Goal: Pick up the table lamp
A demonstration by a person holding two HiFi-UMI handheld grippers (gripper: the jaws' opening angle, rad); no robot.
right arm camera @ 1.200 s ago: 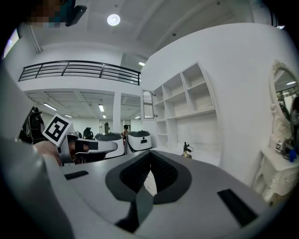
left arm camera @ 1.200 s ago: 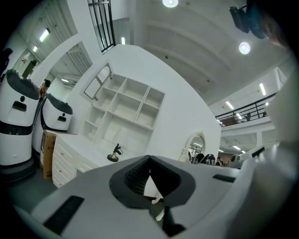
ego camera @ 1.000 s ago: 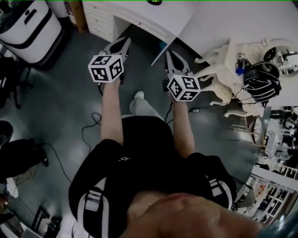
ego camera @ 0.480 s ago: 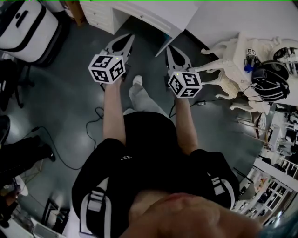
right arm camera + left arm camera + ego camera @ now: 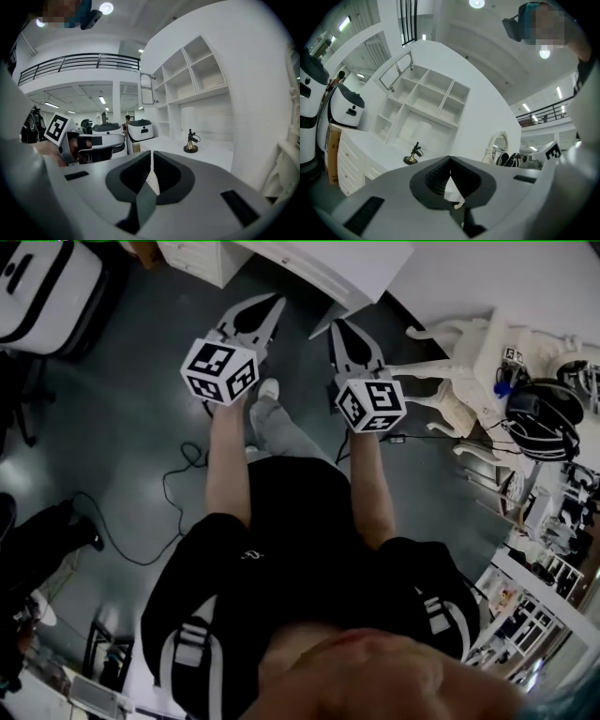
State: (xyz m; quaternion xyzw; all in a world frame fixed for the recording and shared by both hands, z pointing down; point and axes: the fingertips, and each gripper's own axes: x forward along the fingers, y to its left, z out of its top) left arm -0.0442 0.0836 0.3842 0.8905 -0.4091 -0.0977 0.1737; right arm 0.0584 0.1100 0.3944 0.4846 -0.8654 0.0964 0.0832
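The table lamp (image 5: 412,154) is small, with a round brass base and a dark head. It stands on the white desk (image 5: 370,145) below the open wall shelves, well ahead of both grippers. The right gripper view also has the lamp (image 5: 190,143) far off on the desk (image 5: 211,150). In the head view only a corner of the desk (image 5: 319,263) is in the picture and the lamp is out of view. My left gripper (image 5: 277,301) (image 5: 450,159) and right gripper (image 5: 336,326) (image 5: 151,152) are held side by side over the dark floor. Both are shut with nothing between the jaws.
A white carved chair (image 5: 450,381) stands to the right, with a black headset (image 5: 539,418) on the furniture behind it. A white case (image 5: 42,287) sits at the far left. A cable (image 5: 178,484) lies on the floor. White machines (image 5: 140,129) stand beyond the desk.
Both grippers have moved forward toward the white desk together, and the person has stepped after them. The jaws of both have stayed shut.
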